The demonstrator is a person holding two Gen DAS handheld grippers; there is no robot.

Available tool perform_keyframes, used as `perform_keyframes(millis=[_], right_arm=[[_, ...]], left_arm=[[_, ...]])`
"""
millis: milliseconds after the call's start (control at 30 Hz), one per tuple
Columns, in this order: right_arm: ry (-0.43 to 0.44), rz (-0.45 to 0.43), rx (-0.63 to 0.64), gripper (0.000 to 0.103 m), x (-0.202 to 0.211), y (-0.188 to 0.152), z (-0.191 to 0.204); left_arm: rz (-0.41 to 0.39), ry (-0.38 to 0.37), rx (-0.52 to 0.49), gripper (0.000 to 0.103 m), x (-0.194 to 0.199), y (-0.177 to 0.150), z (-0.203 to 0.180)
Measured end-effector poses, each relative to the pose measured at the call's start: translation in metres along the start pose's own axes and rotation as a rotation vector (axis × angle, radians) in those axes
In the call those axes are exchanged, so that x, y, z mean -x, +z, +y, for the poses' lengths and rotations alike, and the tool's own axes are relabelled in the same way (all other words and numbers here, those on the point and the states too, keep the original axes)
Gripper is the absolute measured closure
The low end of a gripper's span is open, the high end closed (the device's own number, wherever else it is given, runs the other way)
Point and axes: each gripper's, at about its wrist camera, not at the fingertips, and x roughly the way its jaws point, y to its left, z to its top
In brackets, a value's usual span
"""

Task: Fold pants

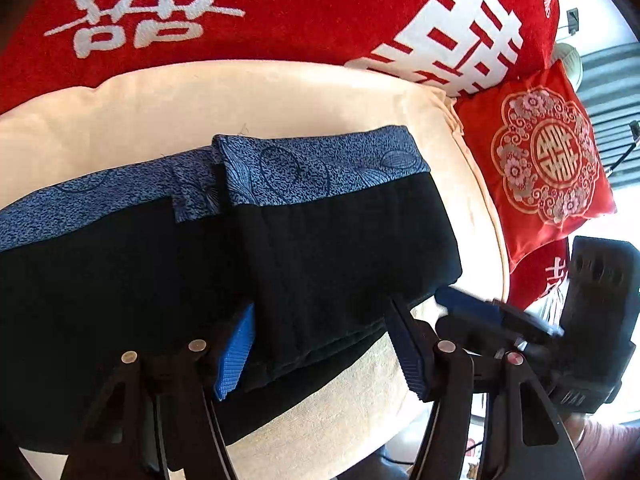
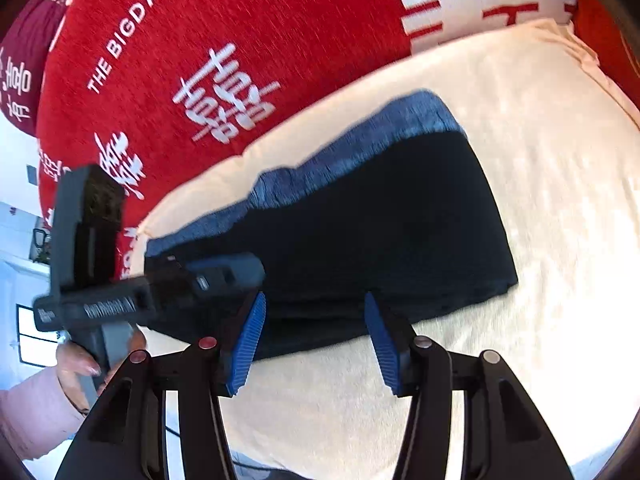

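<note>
Black pants [image 1: 328, 248] with a blue patterned band [image 1: 320, 160] lie folded on a cream cushion [image 1: 240, 92]. My left gripper [image 1: 322, 354] is open, low over the near edge of the fold. One blue pad [image 1: 236, 354] is over the black cloth and the other sits over the bare cushion. In the right wrist view the pants [image 2: 400, 220] stretch away, and my right gripper [image 2: 316, 346] is open astride their near edge without pinching it. The left tool's black housing [image 2: 160, 292] is over the pants' left end, held by a hand [image 2: 76, 360].
Big red cushions with white characters [image 1: 280, 8] rise behind the cream cushion. A smaller red embroidered pillow [image 1: 548, 160] lies at its right end. The right tool's black housing [image 1: 596, 312] hangs close to the right of my left fingers. The cushion's front edge [image 2: 320, 440] is just below.
</note>
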Motion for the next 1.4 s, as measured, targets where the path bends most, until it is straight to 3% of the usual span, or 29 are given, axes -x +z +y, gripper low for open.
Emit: perform_keyframes(millis=[67,100,133,167,200,300,433,567,633,700,767,800,833,900,1000,1167,1300,1400], right_arm=[[0.046,-0.006,-0.038,0.051,-0.005,0.01,-0.002],[0.066,0.001,-0.051,0.06,-0.01,0.013,-0.002],[0.086,0.023,-0.063,0.064,-0.019,0.017,-0.001],[0.083,0.052,-0.067,0.072,-0.029,0.019,0.0],[0.067,0.093,-0.073,0.081,-0.043,0.022,0.002],[0.093,0.175,-0.141,0.092,-0.065,0.017,-0.005],[0.159,0.234,-0.217,0.094,-0.077,0.003,-0.01],[0.147,0.291,-0.185,0.094,-0.086,-0.007,0.004],[0.126,0.324,-0.165,0.094,-0.099,-0.008,0.009],[0.127,0.329,-0.15,0.094,-0.103,-0.01,0.012],[0.121,0.309,-0.119,0.094,-0.093,-0.006,0.014],[0.105,0.293,-0.098,0.093,-0.085,-0.002,0.015],[0.087,0.261,-0.067,0.09,-0.073,0.002,0.015],[0.032,0.172,-0.007,0.077,-0.045,0.016,0.011],[-0.096,0.066,0.021,0.077,-0.015,0.05,-0.009],[-0.153,0.022,-0.028,0.077,-0.023,0.108,-0.044],[-0.155,0.137,0.008,0.077,-0.06,0.107,-0.047],[-0.19,0.126,0.108,0.077,-0.065,0.087,-0.031]], left_arm=[[0.017,0.003,-0.01,0.038,-0.005,-0.001,-0.001],[0.015,0.009,-0.007,0.052,-0.008,-0.001,0.0],[0.019,0.014,-0.005,0.075,-0.012,-0.001,0.001],[0.034,0.02,0.004,0.079,-0.016,-0.002,0.003],[0.036,0.017,0.007,0.079,-0.017,-0.003,0.005],[-0.005,0.005,0.012,0.081,-0.01,-0.01,0.005],[-0.038,-0.018,0.004,0.081,0.001,-0.018,0.0],[-0.051,-0.022,0.01,0.081,0.01,-0.026,0.001],[-0.036,0.025,0.021,0.081,0.005,-0.03,0.007],[-0.03,0.116,0.04,0.081,0.001,-0.034,0.014],[-0.065,0.139,0.06,0.081,0.011,-0.037,0.018],[-0.079,0.172,0.057,0.073,0.016,-0.037,0.018],[-0.092,0.202,0.053,0.052,0.021,-0.037,0.017],[-0.159,0.232,0.053,0.038,0.035,-0.032,0.013],[-0.207,0.228,0.029,0.038,0.042,-0.011,0.0],[-0.223,0.234,-0.045,0.038,0.01,0.034,-0.032],[-0.151,0.337,-0.051,0.038,-0.028,0.041,-0.03],[-0.123,0.362,-0.055,0.038,-0.041,0.021,-0.019]])
